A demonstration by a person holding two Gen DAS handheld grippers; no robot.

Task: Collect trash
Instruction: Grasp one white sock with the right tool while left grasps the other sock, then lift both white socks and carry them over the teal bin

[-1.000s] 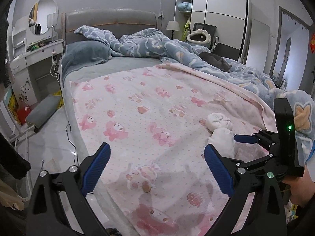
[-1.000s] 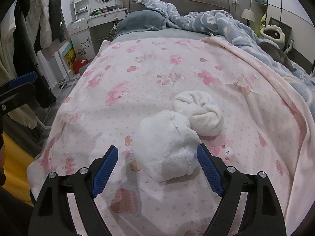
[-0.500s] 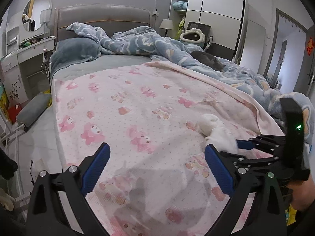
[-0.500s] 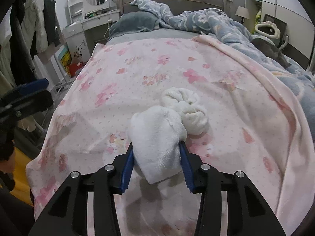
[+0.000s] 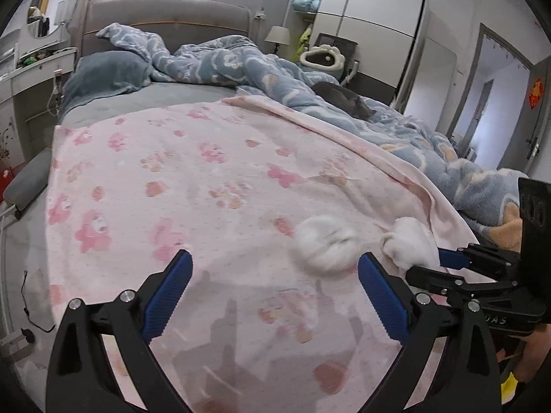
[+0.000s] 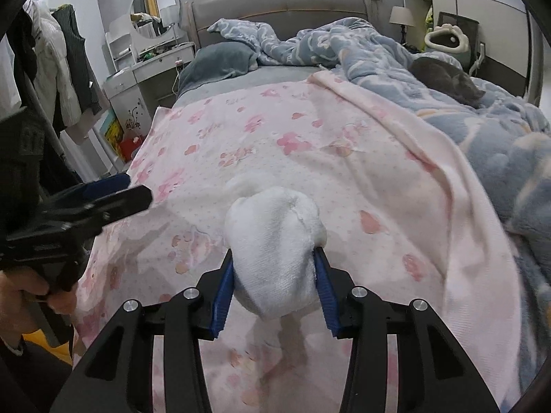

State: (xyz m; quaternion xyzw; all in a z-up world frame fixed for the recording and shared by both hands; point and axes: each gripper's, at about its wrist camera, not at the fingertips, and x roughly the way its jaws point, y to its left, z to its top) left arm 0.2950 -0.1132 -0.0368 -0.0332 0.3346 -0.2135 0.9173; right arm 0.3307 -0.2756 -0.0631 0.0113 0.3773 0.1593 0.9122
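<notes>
Closed since the earlier frame, the right claw [image 6: 273, 284] now grips one white wad [image 6: 275, 237], lifted off the pink blanket [image 6: 344, 158]. Second wad [image 5: 323, 242] remains on the bed. Left claw [image 5: 273, 296] gapes empty. Collection barely begun.

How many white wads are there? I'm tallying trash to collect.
2. One white wad is clamped in the right gripper; the other white wad lies on the pink blanket beside it.

Right gripper [image 5: 418, 258] body, lower right of the left wrist view: white letters "OAS", the start cut off.
Red sign [image 5: 536, 91] on the door, far right of that view: characters too small to read.
</notes>
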